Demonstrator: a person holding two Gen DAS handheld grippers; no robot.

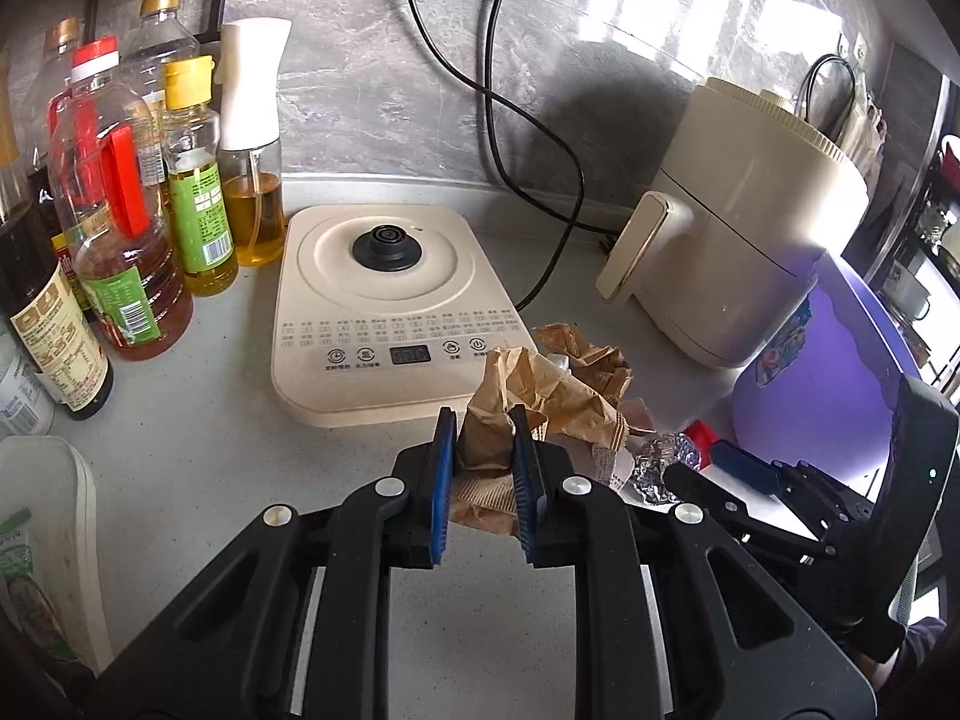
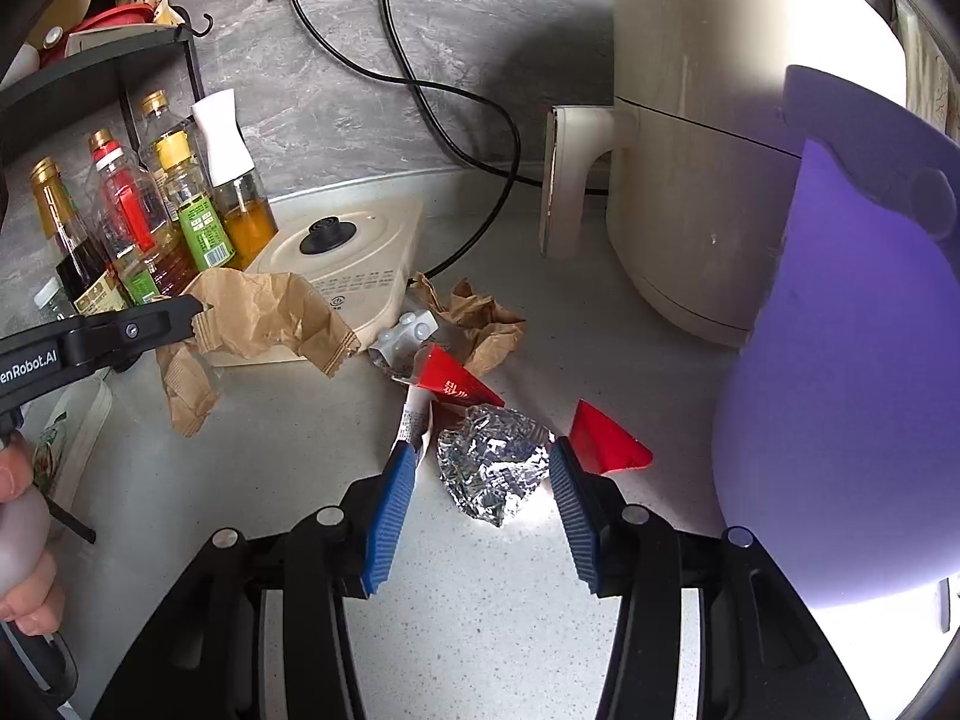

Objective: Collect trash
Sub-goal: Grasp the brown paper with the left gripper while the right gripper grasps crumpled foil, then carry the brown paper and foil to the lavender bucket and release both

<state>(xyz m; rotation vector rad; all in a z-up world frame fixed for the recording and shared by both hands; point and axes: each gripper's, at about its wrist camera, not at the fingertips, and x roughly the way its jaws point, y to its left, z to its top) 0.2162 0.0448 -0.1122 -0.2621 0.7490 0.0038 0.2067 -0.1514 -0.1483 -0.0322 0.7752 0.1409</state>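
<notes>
At nine o'clock on the counter (image 2: 480, 612) our left gripper (image 1: 480, 450) is pinched onto a crumpled brown paper bag (image 1: 540, 387), and the right wrist view shows the bag (image 2: 258, 315) lifted clear of the surface, dangling loosely. We judge the hold shallow: the pads grip only a fold, so the paper could tear or slip out, and its hanging tail could drag across the cream cooker base (image 1: 372, 306) or nudge the oil bottles (image 1: 120, 222) at ten o'clock. A hand (image 2: 21, 546) wraps the left handle, with the tool held roughly level and pointing toward three o'clock. Toward centre, more brown paper (image 2: 480, 318) and a red wrapper (image 2: 456, 381) lie on the counter. Our right gripper (image 2: 480, 498) rests low with its fingers spread wide on either side of a foil ball (image 2: 495, 471), not yet touching it. Closing off-centre could squirt the foil away toward the purple bin (image 2: 852, 390) at three o'clock, or catch the red scrap (image 2: 606, 438) just beside the right finger.
</notes>
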